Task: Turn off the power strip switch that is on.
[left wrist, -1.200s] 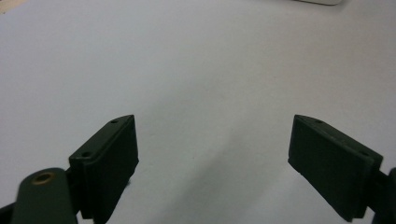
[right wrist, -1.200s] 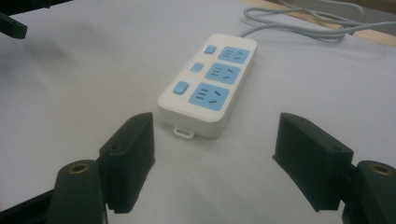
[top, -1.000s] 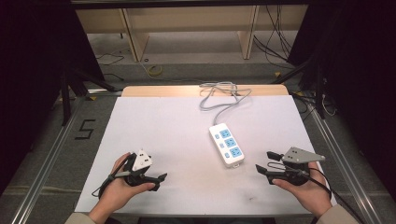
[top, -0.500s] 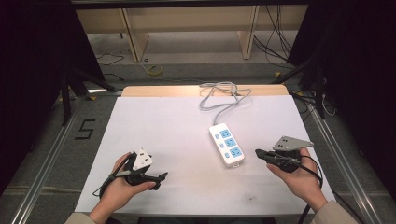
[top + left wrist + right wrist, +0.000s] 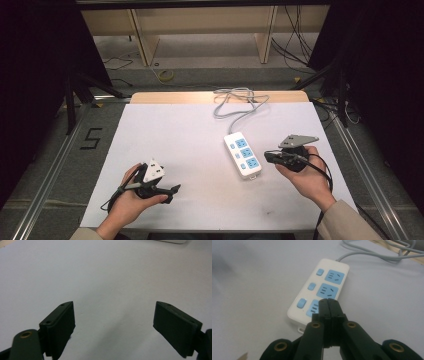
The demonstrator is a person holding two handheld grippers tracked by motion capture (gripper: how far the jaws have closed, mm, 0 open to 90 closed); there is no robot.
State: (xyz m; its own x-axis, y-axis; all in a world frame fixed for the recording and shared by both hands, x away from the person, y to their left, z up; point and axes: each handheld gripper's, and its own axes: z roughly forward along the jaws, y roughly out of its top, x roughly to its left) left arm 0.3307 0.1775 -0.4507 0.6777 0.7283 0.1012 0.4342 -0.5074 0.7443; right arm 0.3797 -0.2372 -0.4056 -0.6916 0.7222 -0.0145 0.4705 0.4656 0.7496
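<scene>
A white power strip (image 5: 242,155) with three blue sockets and three blue switches lies on the white sheet (image 5: 185,130), right of centre. Its grey cable (image 5: 235,100) runs off to the table's far edge. My right gripper (image 5: 266,156) is held just right of the strip's near end, pointing left at it, jaws shut with nothing between them. In the right gripper view the shut tips (image 5: 328,301) sit in front of the nearest socket of the strip (image 5: 319,292). My left gripper (image 5: 176,190) rests low at the near left, and its jaws (image 5: 113,306) stand wide open over bare sheet.
A wooden strip (image 5: 200,96) edges the table's far side, where the cable (image 5: 382,255) loops. Metal rails run along both sides of the table, and a "5" is marked on the floor (image 5: 91,138) at the left. Shelving stands beyond the table.
My right hand has moved forward and slightly up towards the power strip's near end, and its jaws have closed. The left hand has stayed where it was.
</scene>
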